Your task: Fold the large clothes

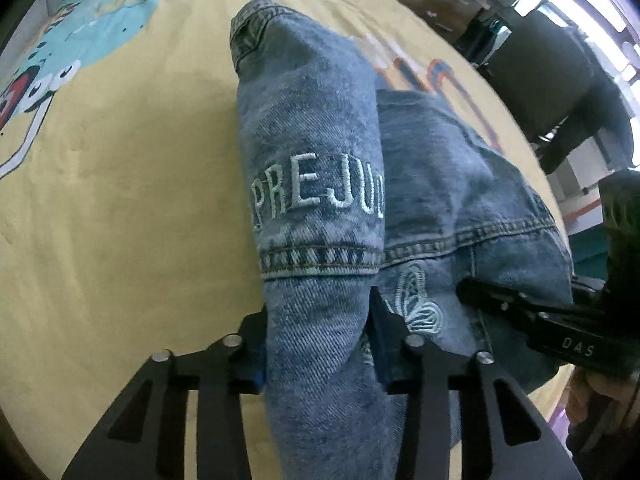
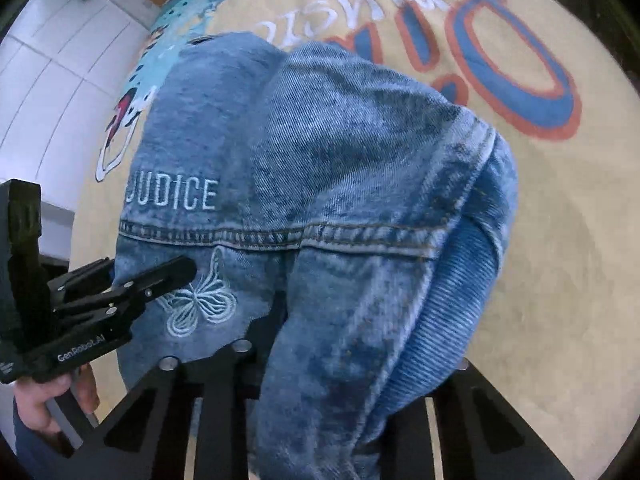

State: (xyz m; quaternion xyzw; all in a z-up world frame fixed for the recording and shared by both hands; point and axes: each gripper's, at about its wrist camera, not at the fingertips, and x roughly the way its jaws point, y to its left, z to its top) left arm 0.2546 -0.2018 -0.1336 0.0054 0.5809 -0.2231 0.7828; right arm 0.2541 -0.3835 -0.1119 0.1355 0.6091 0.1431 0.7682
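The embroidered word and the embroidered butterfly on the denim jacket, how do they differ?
The embroidered word is block lettering running in a line above the stitched seam; the butterfly is an outlined picture below that seam. In the left wrist view the word wraps round a bunched fold and is cut off; the butterfly lies flatter. Both are pale thread on the denim jacket.

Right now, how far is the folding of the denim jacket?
Early stage. Done: both tools have gripped the denim jacket. In hand: the left tool and right tool each pinch bunched denim above the yellow cloth. Left: no neat fold shows; it needs laying flat and folding.
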